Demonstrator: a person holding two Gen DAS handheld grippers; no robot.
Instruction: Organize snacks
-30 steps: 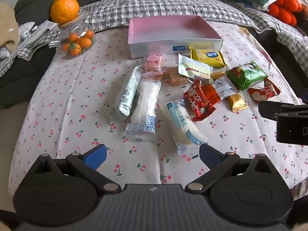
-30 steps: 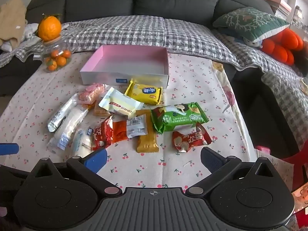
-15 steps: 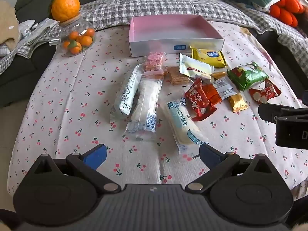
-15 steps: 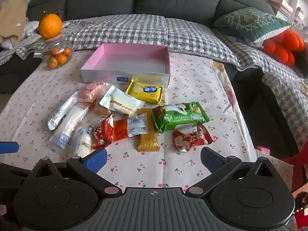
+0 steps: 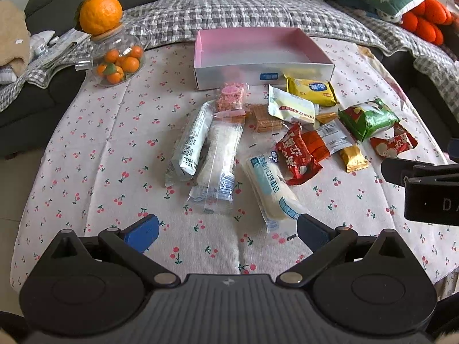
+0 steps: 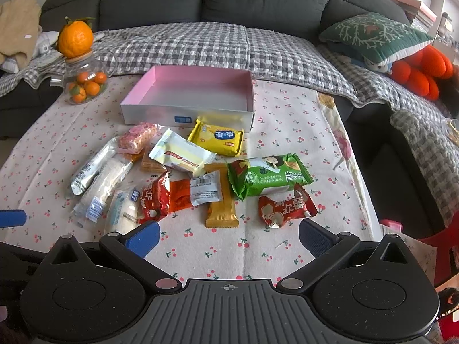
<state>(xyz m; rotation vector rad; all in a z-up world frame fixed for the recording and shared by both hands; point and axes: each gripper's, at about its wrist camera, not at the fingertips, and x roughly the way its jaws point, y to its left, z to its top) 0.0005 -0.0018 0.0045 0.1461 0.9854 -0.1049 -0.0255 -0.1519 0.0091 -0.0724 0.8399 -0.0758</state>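
Note:
Several wrapped snacks lie scattered on the cherry-print cloth in front of an empty pink-lined box (image 5: 258, 48) (image 6: 198, 91). Among them are a yellow packet (image 6: 218, 137), a green bag (image 6: 266, 176), a red pouch (image 6: 285, 207), a gold bar (image 6: 221, 206) and a long pale-blue roll (image 5: 272, 189). My left gripper (image 5: 226, 233) hovers open near the table's front, with the pale-blue roll's end just ahead of its right finger. My right gripper (image 6: 228, 238) is open too, a little short of the gold bar and the red pouch. Neither holds anything.
A glass jar of small oranges (image 5: 119, 60) (image 6: 84, 81) with a large orange on its lid stands at the back left. A dark sofa with a checked blanket (image 6: 200, 46) and a green cushion (image 6: 375, 35) lies behind the table. The table edge drops off at right.
Both grippers have shifted only slightly; the view has tilted a little so the snacks sit marginally lower in frame. Nothing was picked up or moved.

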